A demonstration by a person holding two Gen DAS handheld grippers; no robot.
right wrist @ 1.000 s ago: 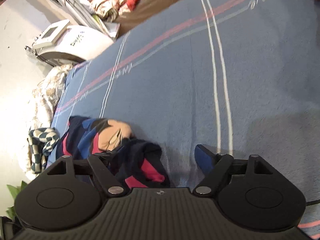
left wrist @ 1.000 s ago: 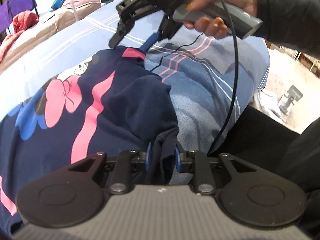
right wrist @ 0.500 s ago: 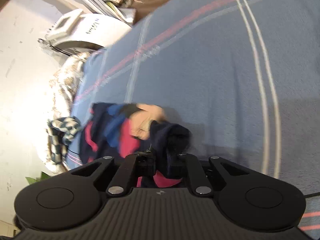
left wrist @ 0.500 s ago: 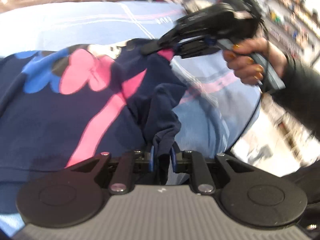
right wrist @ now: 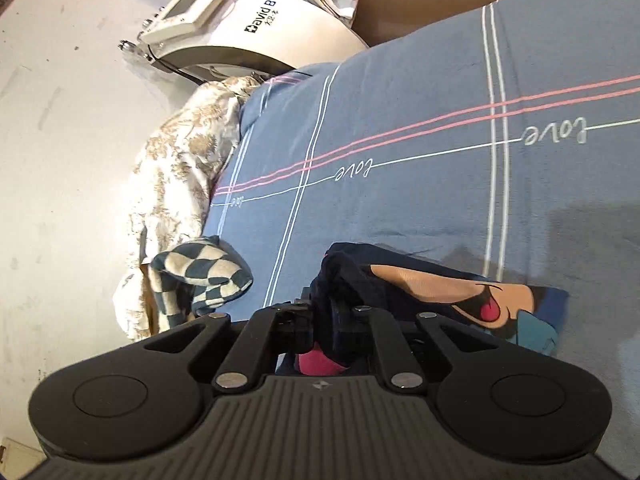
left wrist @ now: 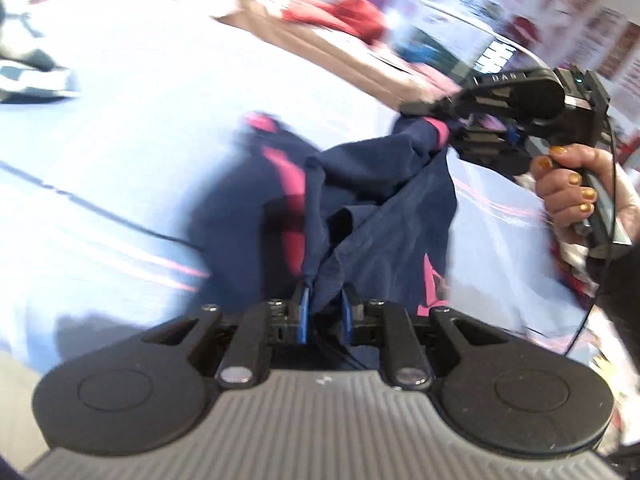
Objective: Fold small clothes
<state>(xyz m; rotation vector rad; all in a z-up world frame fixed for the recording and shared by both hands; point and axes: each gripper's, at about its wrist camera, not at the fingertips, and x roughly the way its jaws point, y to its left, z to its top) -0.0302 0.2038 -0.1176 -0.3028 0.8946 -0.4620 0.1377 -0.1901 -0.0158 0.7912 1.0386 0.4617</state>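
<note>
We see the left gripper (left wrist: 323, 304) clamped on the navy garment (left wrist: 384, 208). The right gripper (right wrist: 325, 322) pinches its pink-trimmed edge above the blue bed sheet (right wrist: 400, 208)

Left wrist view: taken close along the left tool (left wrist: 323, 312), facing the right tool (left wrist: 448, 128).
Right wrist view: aimed low across the bed (right wrist: 400, 128).
Shared: navy garment (left wrist: 372, 204), bed.
</note>
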